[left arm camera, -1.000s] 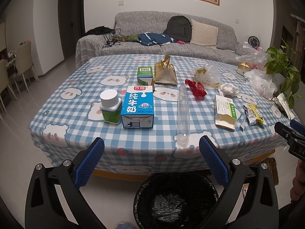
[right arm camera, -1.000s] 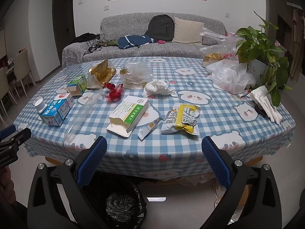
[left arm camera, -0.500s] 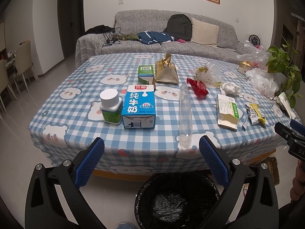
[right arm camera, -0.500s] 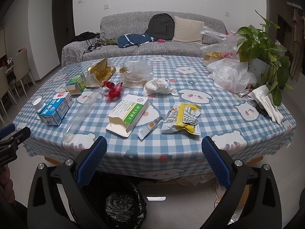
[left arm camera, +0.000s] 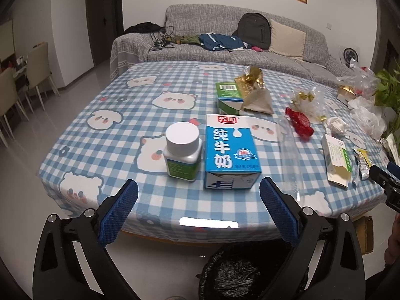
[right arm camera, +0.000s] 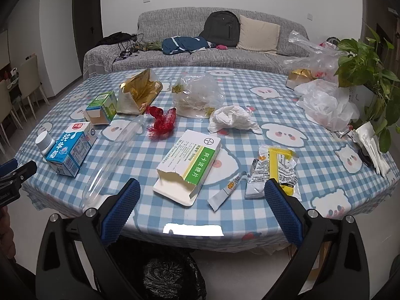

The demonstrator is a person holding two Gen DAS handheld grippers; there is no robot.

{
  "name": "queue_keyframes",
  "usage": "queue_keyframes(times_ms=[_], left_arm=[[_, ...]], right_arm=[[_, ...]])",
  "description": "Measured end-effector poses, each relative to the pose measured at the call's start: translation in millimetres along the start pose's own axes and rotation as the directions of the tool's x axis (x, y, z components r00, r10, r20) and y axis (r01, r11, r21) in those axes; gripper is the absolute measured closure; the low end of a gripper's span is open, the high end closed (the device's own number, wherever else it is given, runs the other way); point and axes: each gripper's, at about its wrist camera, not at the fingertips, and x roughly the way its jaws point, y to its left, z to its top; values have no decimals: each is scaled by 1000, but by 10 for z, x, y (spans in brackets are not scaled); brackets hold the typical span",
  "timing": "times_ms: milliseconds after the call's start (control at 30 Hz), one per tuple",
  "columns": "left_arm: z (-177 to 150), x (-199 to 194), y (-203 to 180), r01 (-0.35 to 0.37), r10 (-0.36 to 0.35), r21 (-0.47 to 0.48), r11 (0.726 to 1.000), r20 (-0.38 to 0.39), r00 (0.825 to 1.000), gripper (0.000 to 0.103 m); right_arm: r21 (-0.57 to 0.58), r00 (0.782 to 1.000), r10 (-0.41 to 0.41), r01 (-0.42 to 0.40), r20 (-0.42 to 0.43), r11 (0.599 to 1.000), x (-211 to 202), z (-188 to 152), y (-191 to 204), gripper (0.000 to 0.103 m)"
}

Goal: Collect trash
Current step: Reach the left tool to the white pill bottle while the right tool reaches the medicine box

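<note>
Table (left arm camera: 117, 135) under blue-checked cloth with bear faces, strewn with trash, sofa (right arm camera: 175, 57) behind. Black-lined bin (left arm camera: 240, 275) on floor below near table edge, low between both grippers' views.

Left gripper (left arm camera: 198, 212): spread wide, holding nothing, hovering just off near table edge. Blue milk carton (left arm camera: 230, 152) lying flat straight ahead, just beyond the fingertips and nearer the right finger. White-capped pill bottle (left arm camera: 183, 155) upright, just beside carton's left side. Clear plastic bottle (left arm camera: 290, 160) on its side to carton's right, near the right fingertip. Green carton (left arm camera: 228, 97) and gold foil bag (left arm camera: 255, 92) farther back, touching each other.

Right gripper (right arm camera: 202, 210): likewise wide open and empty, poised at near table edge. Green-and-white medicine box (right arm camera: 191, 165), flap torn open, lying straight ahead between the fingers, just beyond their tips. Yellow-and-silver snack wrapper (right arm camera: 275, 170) to the box's right, just beyond the right fingertip. Small sachet (right arm camera: 226, 191) between box and wrapper. Crumpled white tissue (right arm camera: 232, 120) and red mesh net (right arm camera: 162, 122) farther back. Clear plastic bag (right arm camera: 197, 95) behind those.
</note>
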Motion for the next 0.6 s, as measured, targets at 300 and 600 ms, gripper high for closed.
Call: queue_keyframes(times_ms=[300, 600], left_arm=[[263, 360, 253, -8, 8, -13, 1000, -20, 1000, 13], [384, 635, 360, 3, -5, -33, 999, -53, 999, 22]], right_arm=[[10, 999, -19, 19, -50, 1000, 426, 182, 72, 11], [48, 993, -17, 23, -119, 999, 789, 263, 121, 21]])
